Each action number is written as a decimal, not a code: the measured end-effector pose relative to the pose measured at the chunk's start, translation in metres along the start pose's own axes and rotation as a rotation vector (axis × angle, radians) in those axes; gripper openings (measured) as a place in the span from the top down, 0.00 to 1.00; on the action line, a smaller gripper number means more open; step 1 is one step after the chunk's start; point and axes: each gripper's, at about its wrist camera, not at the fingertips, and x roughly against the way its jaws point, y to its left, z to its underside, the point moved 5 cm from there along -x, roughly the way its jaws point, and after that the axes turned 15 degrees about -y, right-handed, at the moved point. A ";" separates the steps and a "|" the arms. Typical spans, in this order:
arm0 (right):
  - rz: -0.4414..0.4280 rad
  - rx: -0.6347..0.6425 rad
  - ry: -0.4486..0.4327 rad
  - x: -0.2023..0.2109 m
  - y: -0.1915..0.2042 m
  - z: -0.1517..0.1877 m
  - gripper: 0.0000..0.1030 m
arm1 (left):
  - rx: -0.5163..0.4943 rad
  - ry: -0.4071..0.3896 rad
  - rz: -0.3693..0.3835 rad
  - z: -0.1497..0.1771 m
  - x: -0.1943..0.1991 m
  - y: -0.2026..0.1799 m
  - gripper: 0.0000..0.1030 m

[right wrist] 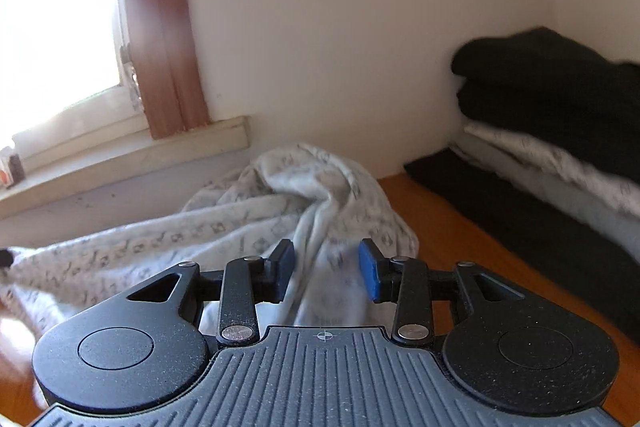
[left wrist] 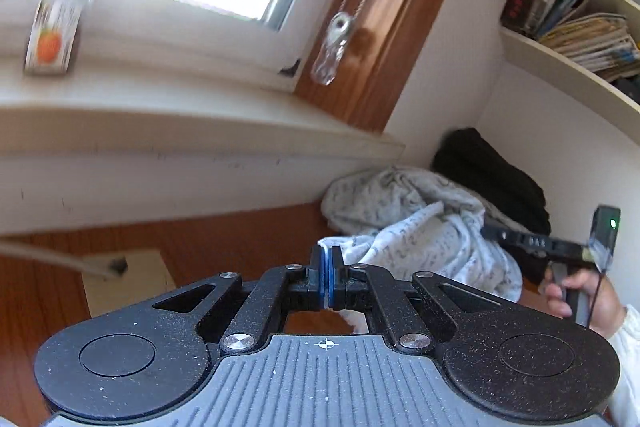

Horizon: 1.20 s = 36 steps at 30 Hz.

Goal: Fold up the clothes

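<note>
**Patterned garment pinched at one edge, spread across the bench corner**

Bare wooden bench [left wrist: 224,247] seen ahead of the left tongs [left wrist: 326,277], bounded behind by a pale wall panel under the window sill [left wrist: 180,131]. Further open wood visible in the right wrist view, between the garment and a folded stack [right wrist: 560,131] against the side wall. Corner itself crowded by cloth.

Wall shelf [left wrist: 560,67] mounted above the corner, filled with leaning books and a flat pile of magazines [left wrist: 596,43]. Small carton [left wrist: 52,31] with an orange picture stood on the sill.

Left tongs closed on a thin white edge of the light patterned garment [left wrist: 420,219], with cloth showing between the blue pads and below them. Right tongs [right wrist: 326,269] parted, pads apart on either side of a ridge of the same garment without pressing it. Right tongs also seen from the left wrist view [left wrist: 540,245], gripped by a hand [left wrist: 580,295] in a white sleeve.

Garment crumpled and bunched near the corner, pale grey-white with small dark motifs, one part drawn out toward the left. Stack made up of dark items with a patterned piece between.
</note>
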 end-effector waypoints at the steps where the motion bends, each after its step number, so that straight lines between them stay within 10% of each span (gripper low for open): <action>1: -0.005 0.019 0.003 -0.006 0.003 -0.005 0.63 | 0.000 0.007 -0.001 0.001 0.001 0.005 0.99; 12: -0.159 0.360 0.307 -0.133 0.048 -0.035 0.42 | 0.025 0.077 0.009 0.017 -0.007 0.024 0.97; 16: -0.142 0.399 0.365 -0.151 0.045 -0.022 0.42 | -0.002 0.090 0.011 0.014 -0.016 0.019 0.74; 20: -0.094 0.425 0.338 -0.139 0.039 -0.024 0.86 | -0.021 0.127 -0.011 0.012 -0.035 0.016 0.54; 22: -0.024 0.434 0.275 -0.121 0.030 -0.037 0.91 | -0.052 0.162 -0.010 0.018 -0.047 0.014 0.70; 23: 0.032 0.431 0.220 -0.107 0.023 -0.049 0.92 | -0.066 0.181 -0.007 0.021 -0.052 0.013 0.99; 31: 0.273 0.383 0.051 0.011 -0.058 -0.108 0.98 | -0.085 0.121 0.050 0.005 -0.032 -0.003 1.00; 36: 0.376 0.358 0.125 0.061 -0.102 -0.101 0.97 | -0.037 0.004 0.069 -0.026 0.015 0.007 1.00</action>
